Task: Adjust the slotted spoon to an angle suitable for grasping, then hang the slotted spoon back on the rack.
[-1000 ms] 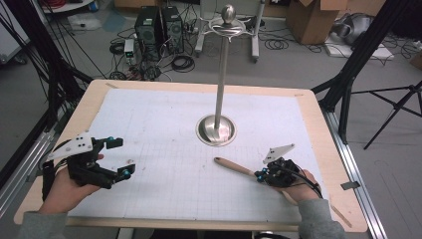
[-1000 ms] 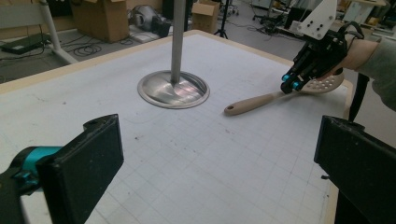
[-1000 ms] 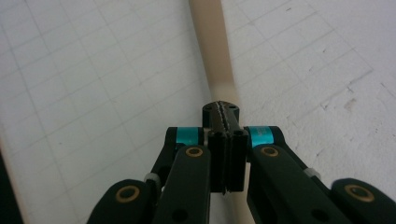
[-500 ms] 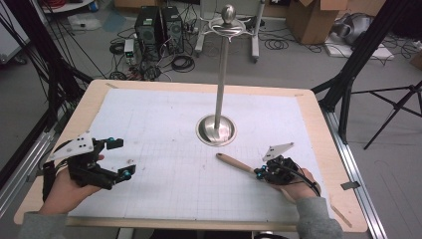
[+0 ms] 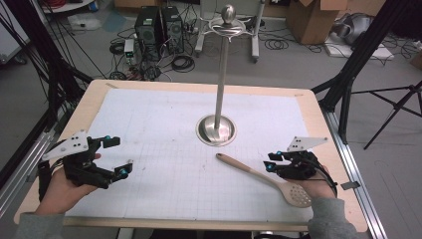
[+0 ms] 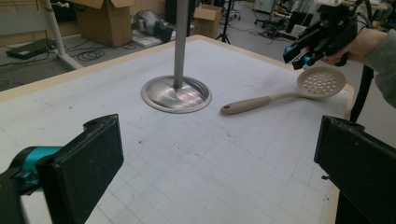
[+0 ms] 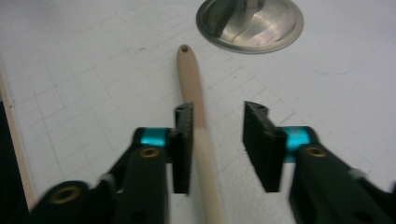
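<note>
While the right gripper [image 7: 217,149] is hovering part-open, its jaws having just been opening, the slotted spoon [image 5: 263,178] is lying loose on the mat [image 5: 164,129] between them, risking an off-centre pinch skidding it sideways.

Even indoor light, soft shadows (right gripper view slightly blurred).

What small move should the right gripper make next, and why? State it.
Probably lift the right gripper straight up and clear: its jaws have just been opening, and the spoon lies flat on the table with its handle between them, ungripped.
</note>
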